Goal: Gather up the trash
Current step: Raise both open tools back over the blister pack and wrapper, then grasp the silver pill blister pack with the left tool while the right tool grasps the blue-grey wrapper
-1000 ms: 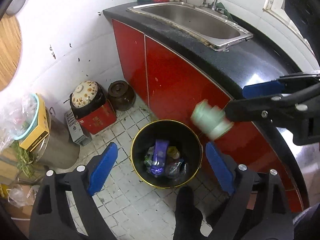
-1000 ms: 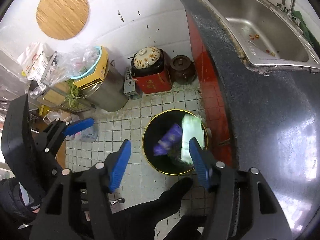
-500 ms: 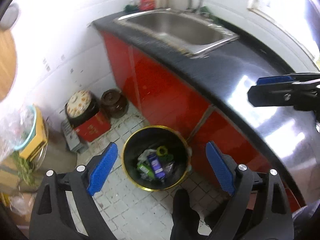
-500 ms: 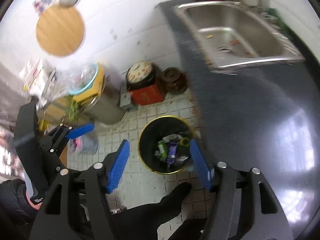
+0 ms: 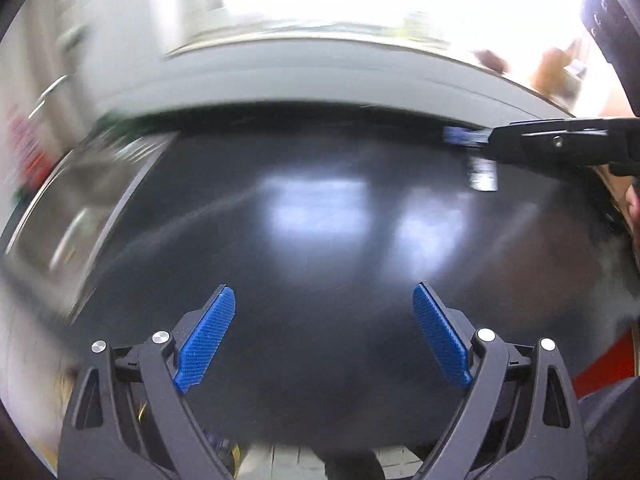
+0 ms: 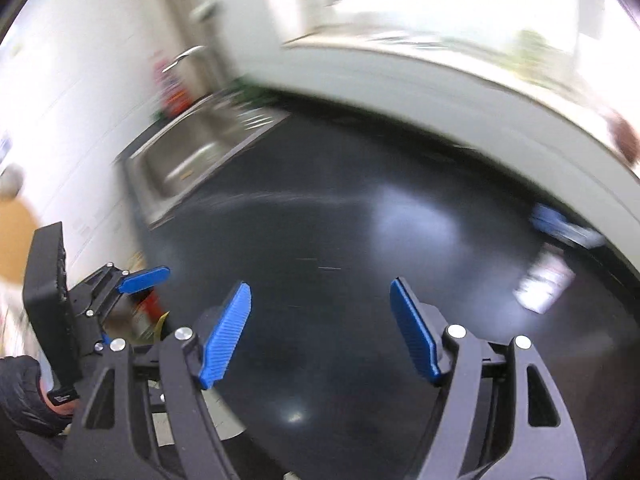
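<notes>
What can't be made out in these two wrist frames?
- White item on the countertop, right wrist view: motion blur hides what it is.
- Blue item behind it: blurred; in the left wrist view the right gripper partly covers it.
- Sink contents: smeared in both views.

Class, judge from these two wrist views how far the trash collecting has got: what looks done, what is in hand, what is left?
Done: cannot tell; no bin shows now. In hand: nothing; the left gripper and right gripper are both open and empty over the dark counter. Left: two blurred items remain at the counter's far right, a white packet and a blue item behind it, probably the next pickups.
</notes>
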A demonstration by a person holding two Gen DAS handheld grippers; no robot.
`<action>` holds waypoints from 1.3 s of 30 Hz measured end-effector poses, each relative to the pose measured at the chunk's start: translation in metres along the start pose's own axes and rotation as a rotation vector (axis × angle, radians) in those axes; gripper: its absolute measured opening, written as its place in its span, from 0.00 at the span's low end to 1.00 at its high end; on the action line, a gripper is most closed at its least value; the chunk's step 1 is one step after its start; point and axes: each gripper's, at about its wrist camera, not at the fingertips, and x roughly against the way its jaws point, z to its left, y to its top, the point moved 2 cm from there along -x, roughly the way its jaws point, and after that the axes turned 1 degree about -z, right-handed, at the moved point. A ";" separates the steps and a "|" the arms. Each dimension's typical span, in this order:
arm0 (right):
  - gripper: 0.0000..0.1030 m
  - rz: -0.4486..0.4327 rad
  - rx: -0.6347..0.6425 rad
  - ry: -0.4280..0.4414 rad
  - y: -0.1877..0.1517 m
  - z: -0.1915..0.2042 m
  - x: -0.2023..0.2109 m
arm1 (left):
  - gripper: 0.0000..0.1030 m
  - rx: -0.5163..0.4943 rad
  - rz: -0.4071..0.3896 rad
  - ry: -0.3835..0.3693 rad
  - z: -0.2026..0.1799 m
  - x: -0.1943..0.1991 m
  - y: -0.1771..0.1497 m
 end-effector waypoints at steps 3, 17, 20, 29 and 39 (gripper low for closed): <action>0.68 -0.032 -0.103 -0.077 -0.017 -0.067 0.027 | 0.85 -0.085 -0.003 -0.094 -0.060 -0.022 0.031; 0.68 -0.048 -0.299 -0.152 -0.073 -0.218 0.063 | 0.85 -0.282 0.052 -0.238 -0.211 -0.089 0.067; 0.68 -0.040 -0.307 -0.132 -0.064 -0.238 0.051 | 0.85 -0.264 0.059 -0.227 -0.217 -0.109 0.079; 0.68 -0.022 -0.376 -0.077 -0.020 -0.293 -0.016 | 0.81 -0.233 0.087 -0.202 -0.215 -0.190 0.126; 0.65 0.026 -0.515 -0.022 0.015 -0.345 -0.133 | 0.61 -0.221 0.145 -0.231 -0.224 -0.275 0.151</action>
